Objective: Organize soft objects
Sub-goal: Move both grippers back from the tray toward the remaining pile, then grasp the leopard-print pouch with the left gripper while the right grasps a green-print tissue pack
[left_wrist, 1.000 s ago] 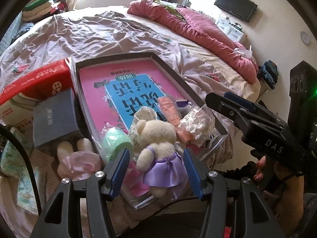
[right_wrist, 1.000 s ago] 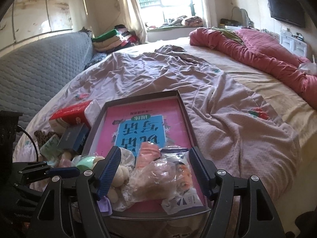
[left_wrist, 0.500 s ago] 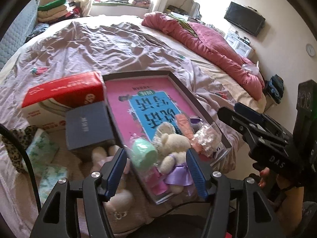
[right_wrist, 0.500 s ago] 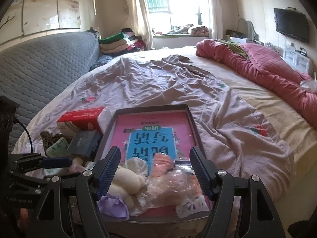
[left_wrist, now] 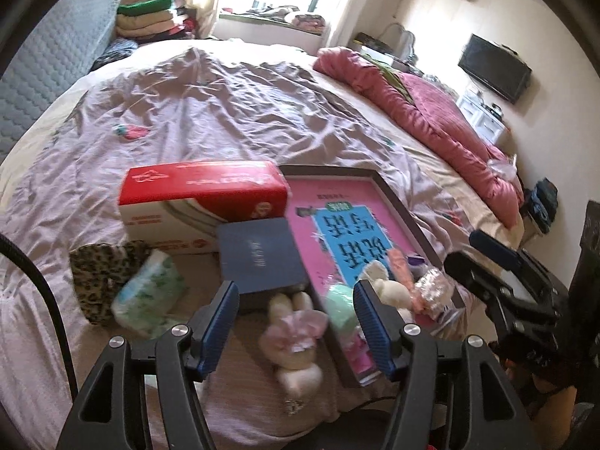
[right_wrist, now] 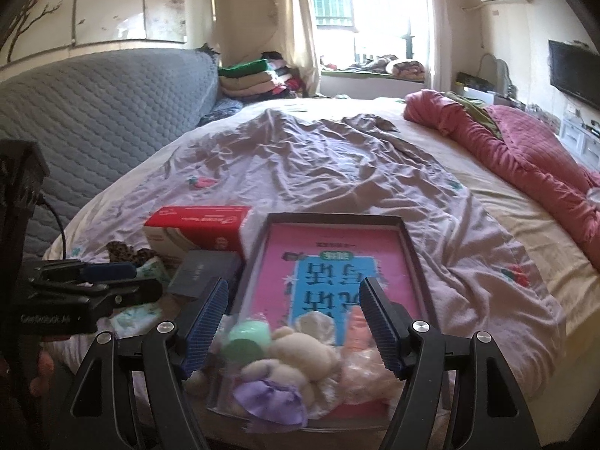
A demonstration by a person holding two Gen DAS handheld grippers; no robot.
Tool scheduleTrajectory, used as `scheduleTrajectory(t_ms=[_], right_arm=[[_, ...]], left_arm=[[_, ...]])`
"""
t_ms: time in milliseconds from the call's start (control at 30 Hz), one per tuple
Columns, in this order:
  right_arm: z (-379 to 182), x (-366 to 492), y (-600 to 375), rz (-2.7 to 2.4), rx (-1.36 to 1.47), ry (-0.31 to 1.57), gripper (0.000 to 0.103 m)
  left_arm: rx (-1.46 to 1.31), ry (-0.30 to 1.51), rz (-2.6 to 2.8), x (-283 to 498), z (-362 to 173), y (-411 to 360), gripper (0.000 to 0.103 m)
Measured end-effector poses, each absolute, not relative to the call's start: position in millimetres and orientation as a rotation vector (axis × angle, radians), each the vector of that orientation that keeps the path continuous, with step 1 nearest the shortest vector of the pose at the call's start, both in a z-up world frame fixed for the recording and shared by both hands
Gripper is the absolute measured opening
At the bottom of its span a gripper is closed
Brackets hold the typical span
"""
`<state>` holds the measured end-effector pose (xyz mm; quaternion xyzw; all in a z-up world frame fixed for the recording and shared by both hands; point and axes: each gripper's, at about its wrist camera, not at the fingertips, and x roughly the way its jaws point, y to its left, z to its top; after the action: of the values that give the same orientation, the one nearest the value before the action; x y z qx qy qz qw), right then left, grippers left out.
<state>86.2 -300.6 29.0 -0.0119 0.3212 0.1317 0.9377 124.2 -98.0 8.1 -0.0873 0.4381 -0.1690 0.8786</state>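
Below left gripper point(left_wrist: 296, 332) open jaws, bunny plush point(left_wrist: 294, 341) untouched

The left gripper point(right_wrist: 108, 281) body bears pale lettering, blurred, roughly "GenRobot AI".

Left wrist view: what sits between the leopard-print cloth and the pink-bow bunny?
In the left wrist view, a green-and-white tissue pack lies between the leopard-print cloth and the pink-bow bunny, against the cloth, with bare bedsheet on the bunny's side.
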Motion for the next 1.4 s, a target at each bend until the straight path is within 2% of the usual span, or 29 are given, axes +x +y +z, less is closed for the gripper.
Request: scheduleTrajectory(t_ms=[400,900,1300,1400], right_arm=[[19.3,88.9,-243.4,0.372,-0.091,0.699,0.074],[-10.4,83.7,-183.1,0.504,-0.159,0.784,0.074],[-41.7,81.8,-118.6,0.716,-0.292,0.837,0.075],[-55.5,84.7,-104.3,0.763,-0.334,0.870,0.077]], left_arm=[[-0.249,0.903,-0.287,131.9,6.1,-50.1,0.063],[-0.366,0.902,-0.097,143.4,-10.6,53.5,0.063],[-0.366,0.963,-0.080,150.9,-35.9,61.5,0.063],[-0.367,0.983,-0.069,154.2,-44.1,60.7,0.063]])
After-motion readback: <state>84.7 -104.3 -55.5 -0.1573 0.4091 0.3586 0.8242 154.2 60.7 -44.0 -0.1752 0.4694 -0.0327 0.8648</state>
